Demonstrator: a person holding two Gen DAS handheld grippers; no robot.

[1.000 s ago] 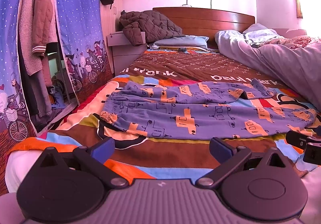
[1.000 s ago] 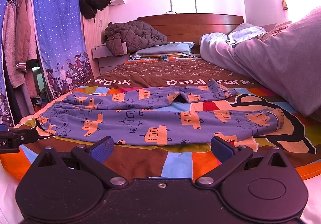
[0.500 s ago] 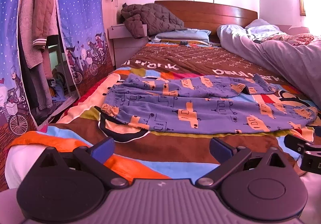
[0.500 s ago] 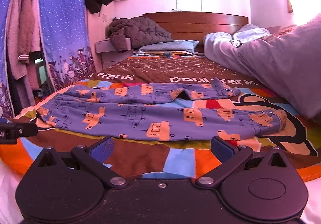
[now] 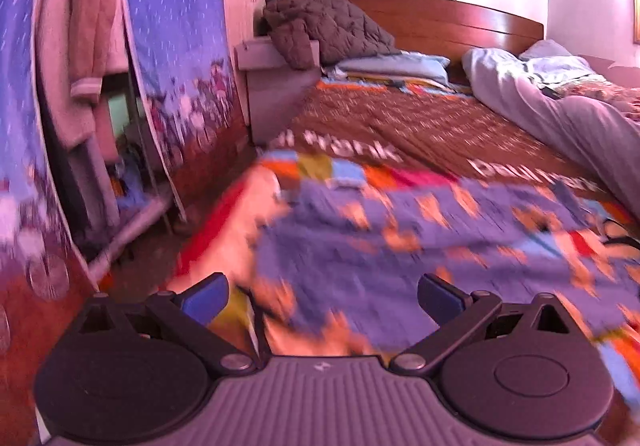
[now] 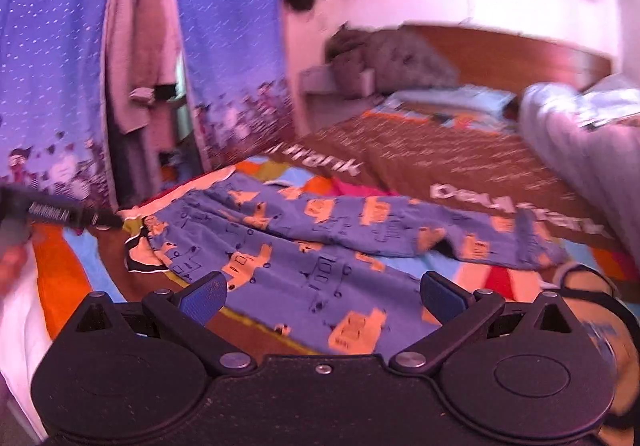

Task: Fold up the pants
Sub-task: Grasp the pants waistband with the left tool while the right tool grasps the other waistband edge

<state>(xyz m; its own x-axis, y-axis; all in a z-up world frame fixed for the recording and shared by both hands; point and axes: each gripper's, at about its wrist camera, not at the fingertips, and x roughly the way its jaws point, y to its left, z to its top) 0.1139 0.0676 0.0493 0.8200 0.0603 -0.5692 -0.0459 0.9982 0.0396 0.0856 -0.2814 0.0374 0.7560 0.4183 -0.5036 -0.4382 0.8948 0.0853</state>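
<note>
Blue pants with orange car prints lie spread flat across the colourful bedspread, legs side by side. In the left wrist view the pants are blurred, filling the space just ahead. My left gripper is open and empty, low over the pants' left end. My right gripper is open and empty, over the near leg's edge. The left gripper also shows in the right wrist view, by the pants' left end.
The bed's left edge drops to the floor beside a blue curtain and hanging clothes. A grey duvet is heaped on the right. A wooden headboard and a dark jacket lie at the far end.
Both grippers have moved forward and to the left, closer to the pants, with both views now blurred by motion. The jaws have stayed open. The pants have not moved.
</note>
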